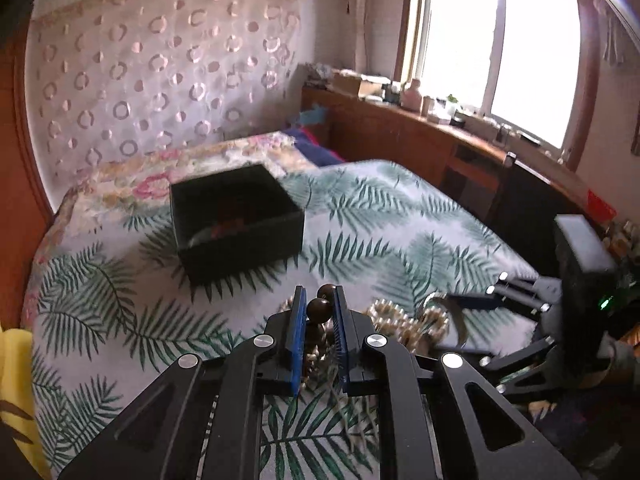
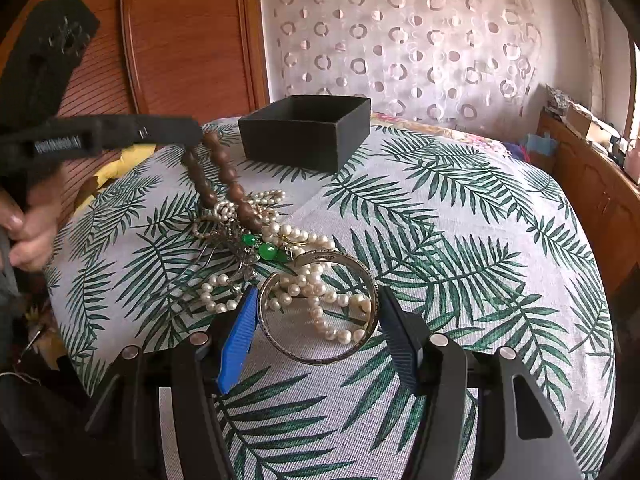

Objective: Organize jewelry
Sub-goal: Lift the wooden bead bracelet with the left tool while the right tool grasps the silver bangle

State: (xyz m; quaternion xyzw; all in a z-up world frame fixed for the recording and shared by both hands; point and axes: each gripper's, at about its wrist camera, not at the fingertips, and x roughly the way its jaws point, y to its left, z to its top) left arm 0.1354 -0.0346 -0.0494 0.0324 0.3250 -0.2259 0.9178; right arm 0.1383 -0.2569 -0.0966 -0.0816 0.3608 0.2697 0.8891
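A string of brown wooden beads (image 1: 316, 310) is clamped between the blue pads of my left gripper (image 1: 318, 294). In the right wrist view the left gripper (image 2: 196, 134) is raised at the upper left, and the wooden beads (image 2: 222, 168) hang from it down into the jewelry pile. That pile has pearl strands (image 2: 304, 280), green stones (image 2: 266, 250) and a metal bangle (image 2: 320, 358). My right gripper (image 2: 318, 292) straddles the bangle, and both pads touch its rim. An open black box (image 2: 308, 132) stands behind the pile, seen as the black box (image 1: 240, 220) from the left.
The palm-leaf bedspread (image 2: 460, 248) covers the bed. A yellow item (image 1: 12, 380) lies at the left edge. A person's hand (image 2: 28, 232) grips the left tool. A wooden dresser (image 1: 400, 132) with clutter runs under the window on the right.
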